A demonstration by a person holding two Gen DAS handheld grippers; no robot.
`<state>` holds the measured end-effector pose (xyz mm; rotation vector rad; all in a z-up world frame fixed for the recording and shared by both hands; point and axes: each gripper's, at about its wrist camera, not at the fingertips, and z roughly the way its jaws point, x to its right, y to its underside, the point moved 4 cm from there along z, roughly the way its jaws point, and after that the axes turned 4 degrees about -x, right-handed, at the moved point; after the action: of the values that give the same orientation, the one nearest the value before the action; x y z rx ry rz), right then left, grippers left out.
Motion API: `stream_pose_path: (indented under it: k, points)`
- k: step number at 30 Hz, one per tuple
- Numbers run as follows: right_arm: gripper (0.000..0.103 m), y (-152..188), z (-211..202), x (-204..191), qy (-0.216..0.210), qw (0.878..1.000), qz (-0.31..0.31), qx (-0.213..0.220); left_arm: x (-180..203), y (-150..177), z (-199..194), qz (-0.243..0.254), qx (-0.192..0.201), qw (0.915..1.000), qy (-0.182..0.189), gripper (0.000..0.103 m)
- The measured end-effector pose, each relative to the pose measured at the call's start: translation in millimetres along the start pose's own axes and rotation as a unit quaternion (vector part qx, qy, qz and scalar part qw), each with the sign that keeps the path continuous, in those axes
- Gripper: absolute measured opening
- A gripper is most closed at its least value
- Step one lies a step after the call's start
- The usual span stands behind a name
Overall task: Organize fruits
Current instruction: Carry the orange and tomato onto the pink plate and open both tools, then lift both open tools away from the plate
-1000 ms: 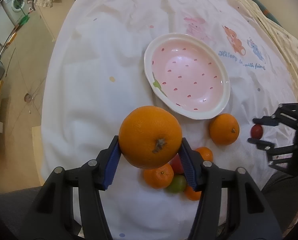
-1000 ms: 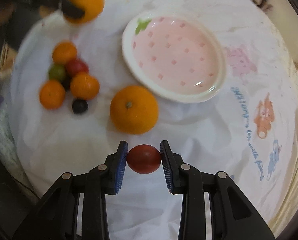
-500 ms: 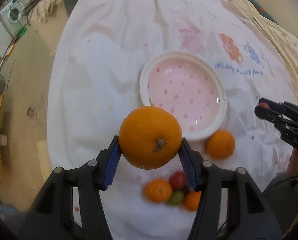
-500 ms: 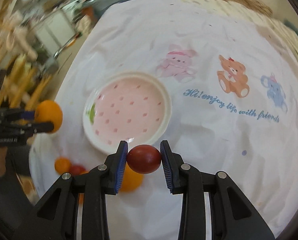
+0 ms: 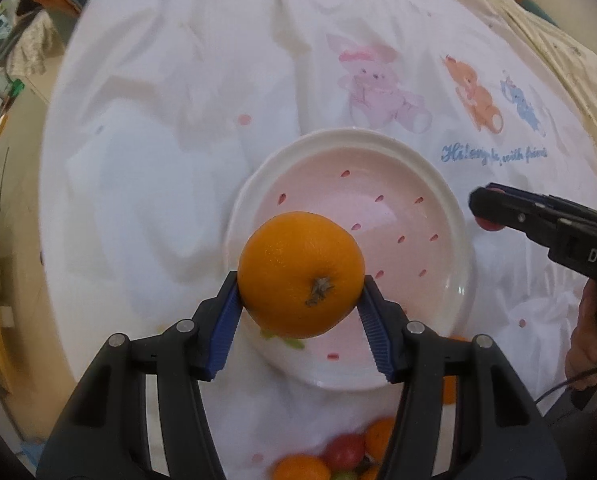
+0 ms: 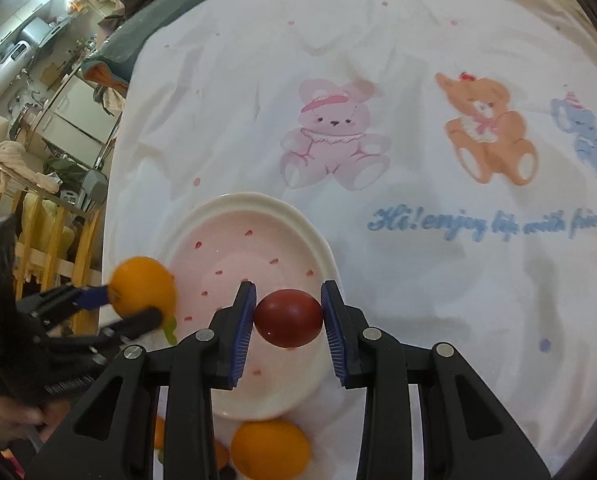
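From my left wrist camera, my left gripper (image 5: pixel 301 304) is clamped on a large orange (image 5: pixel 301 275), its blue pads (image 5: pixel 227 326) pressed to either side and the stem end turned toward the lens. The orange hangs above the near left part of the pink plate (image 5: pixel 454 216), a white-rimmed dish dotted with small red marks that sits on a white cloth (image 5: pixel 158 160) printed with cartoon bears and blue script. At the right edge my right gripper (image 5: pixel 488 210) comes in beside the plate's rim, with a bit of the red fruit (image 5: pixel 487 224) showing under its tip, and my right hand (image 5: pixel 590 340) wraps the handle lower down. At the bottom of the view, partly behind my gripper, lies a small blurred heap of fruit (image 5: pixel 338 458): orange ones, a red one and something green. From my right wrist camera, my right gripper (image 6: pixel 288 312) is closed on the dark red fruit (image 6: pixel 288 312), round and smooth, held over the near part of the plate (image 6: pixel 258 204). To the left, my left gripper (image 6: pixel 138 300) holds the orange (image 6: pixel 142 286) at the plate's left edge, blurred. Another orange (image 6: pixel 272 450) rests on the cloth (image 6: pixel 418 280) just beside the plate's near rim, between my gripper's arms.
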<state>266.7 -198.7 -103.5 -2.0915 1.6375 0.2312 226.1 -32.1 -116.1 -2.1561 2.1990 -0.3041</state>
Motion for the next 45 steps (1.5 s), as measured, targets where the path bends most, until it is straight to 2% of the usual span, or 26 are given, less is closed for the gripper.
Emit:
stream_pose_path:
  k: [2,10,19,21,23,28,30,33,36,38,42,45]
  points:
    - [0.035,-6,11,2,-0.014,1.000,0.016,-0.013,1,-4,9,-0.004,-0.007,1.0000,0.005,0.053]
    - [0.036,-16,42,8,-0.013,0.998,0.039,-0.045,3,-17,27,-0.007,-0.016,0.9998,0.006,0.053]
    - [0.037,-27,56,1,-0.030,0.997,0.041,-0.050,7,-26,35,-0.002,-0.019,0.9998,0.008,0.055]
    - [0.039,-31,53,-2,-0.044,0.997,0.044,-0.042,7,-27,35,-0.007,-0.021,0.9997,0.013,0.055]
    - [0.052,-33,50,-1,-0.047,0.997,0.045,-0.036,7,-27,36,-0.010,-0.026,0.9995,0.015,0.056]
    - [0.055,-34,46,1,-0.057,0.996,0.051,-0.037,12,-24,38,0.003,-0.030,0.9994,0.014,0.058]
    - [0.059,-34,40,3,-0.052,0.997,0.047,-0.029,11,-23,35,-0.006,-0.031,0.9992,0.026,0.067]
    - [0.062,-34,29,6,-0.037,0.999,0.035,-0.013,10,-21,23,-0.014,-0.002,0.9996,0.024,0.085]
    - [0.066,-33,22,12,-0.029,0.999,0.038,-0.003,13,-21,16,0.007,0.010,0.9998,0.014,0.085]
    - [0.067,-32,17,17,-0.024,0.999,0.043,0.004,11,-22,13,0.003,0.015,0.9998,0.013,0.085]
    - [0.080,-25,2,21,-0.006,0.999,0.047,0.025,11,-18,2,0.003,0.029,0.9995,0.015,0.085]
    - [0.083,-21,-12,17,-0.001,0.998,0.046,0.040,12,-14,-7,0.009,0.043,0.9989,0.013,0.085]
